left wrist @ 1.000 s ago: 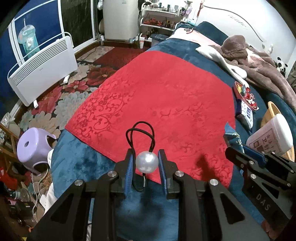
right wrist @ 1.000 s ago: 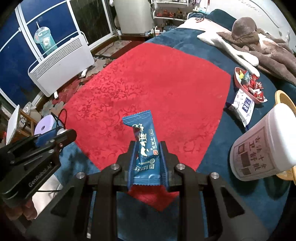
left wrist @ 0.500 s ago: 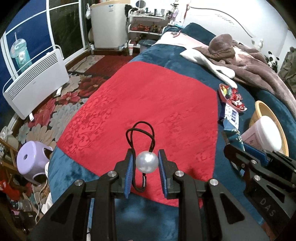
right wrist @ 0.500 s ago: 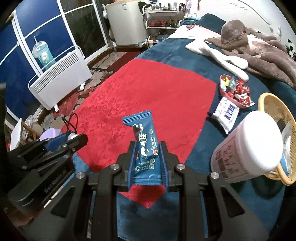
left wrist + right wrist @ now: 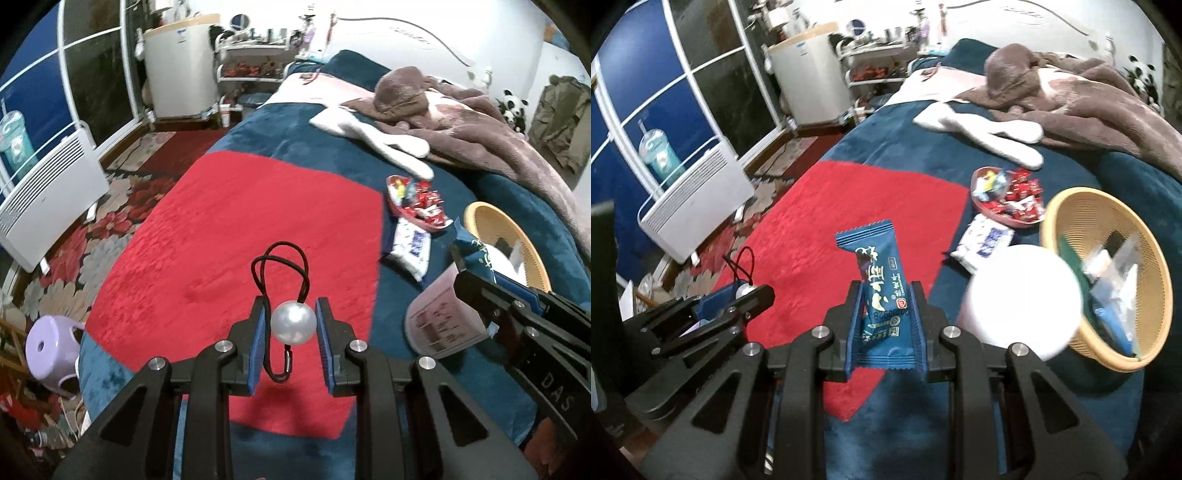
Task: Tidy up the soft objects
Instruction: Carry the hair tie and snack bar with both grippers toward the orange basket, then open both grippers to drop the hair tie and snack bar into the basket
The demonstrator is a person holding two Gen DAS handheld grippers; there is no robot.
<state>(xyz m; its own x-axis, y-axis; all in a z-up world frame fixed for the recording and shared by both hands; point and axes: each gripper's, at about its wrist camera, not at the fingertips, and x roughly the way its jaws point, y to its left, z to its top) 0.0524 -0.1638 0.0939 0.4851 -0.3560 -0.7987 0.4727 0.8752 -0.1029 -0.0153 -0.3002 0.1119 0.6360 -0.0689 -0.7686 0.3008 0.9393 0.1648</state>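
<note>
Blue foil snack packet (image 5: 882, 295) and pearl-bead black elastic hair tie (image 5: 291, 321) are both carried above the bed.
Right tongs (image 5: 886, 325) are closed on the packet, left tongs (image 5: 291, 332) closed on the bead; both hang over the red cloth (image 5: 229, 240). The step in hand seems to be transport; next each item probably needs lowering into the yellow woven basket (image 5: 1067, 206) before releasing.

one basket (image 5: 1071, 206), one tub (image 5: 1019, 295) – two grippers

Both grippers have lifted from the red cloth (image 5: 236, 236), nearer the yellow basket (image 5: 1067, 206).
</note>
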